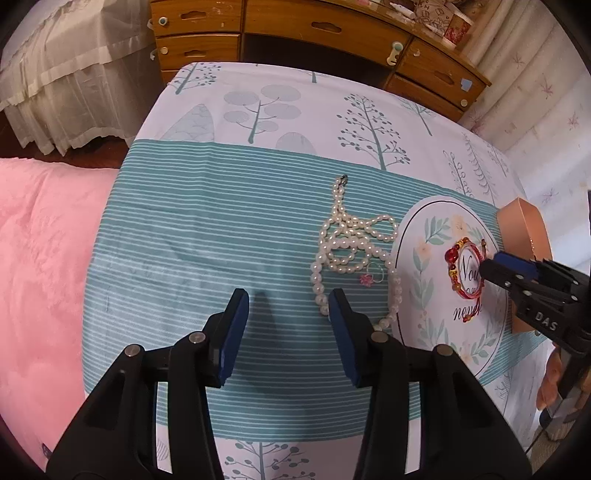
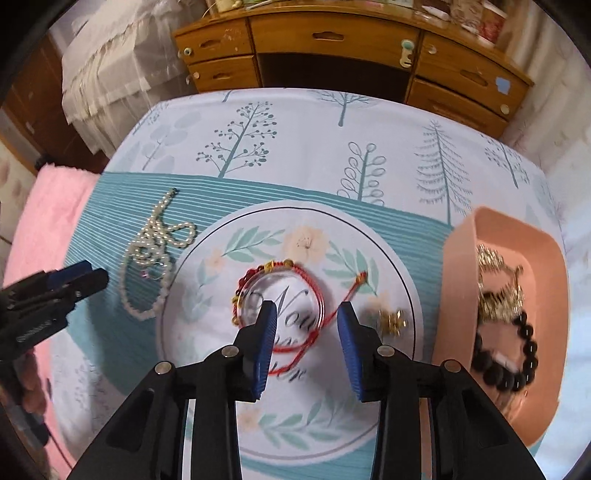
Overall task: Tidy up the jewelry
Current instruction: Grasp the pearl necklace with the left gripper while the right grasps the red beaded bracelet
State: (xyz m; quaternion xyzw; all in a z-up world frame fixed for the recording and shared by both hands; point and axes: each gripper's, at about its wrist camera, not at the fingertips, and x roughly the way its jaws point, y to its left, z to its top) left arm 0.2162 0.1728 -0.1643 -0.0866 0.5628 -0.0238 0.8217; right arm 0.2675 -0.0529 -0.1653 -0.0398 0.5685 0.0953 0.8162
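Red cord bracelet point(image 2: 280, 295) lies on the round mat point(image 2: 207, 354), its strand between the right gripper point(image 2: 306, 317)'s parted, unpressing jaws, ready for the pink tray point(image 2: 458, 258) at three o'clock. Left gripper point(image 1: 288, 302) hangs open beside the pearls point(image 1: 351, 243).

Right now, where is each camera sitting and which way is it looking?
Left wrist view: sits on the left gripper, looking steeply down over the teal striped cloth beside the pearl necklace; its own two open fingers show, plus the right gripper entering from the right.
Right wrist view: sits on the right gripper, looking steeply down at the round floral mat and red string bracelet; its open fingers show, plus the left gripper and a hand.
Shared: necklace, bracelet, mat, pink tray, wooden dresser.
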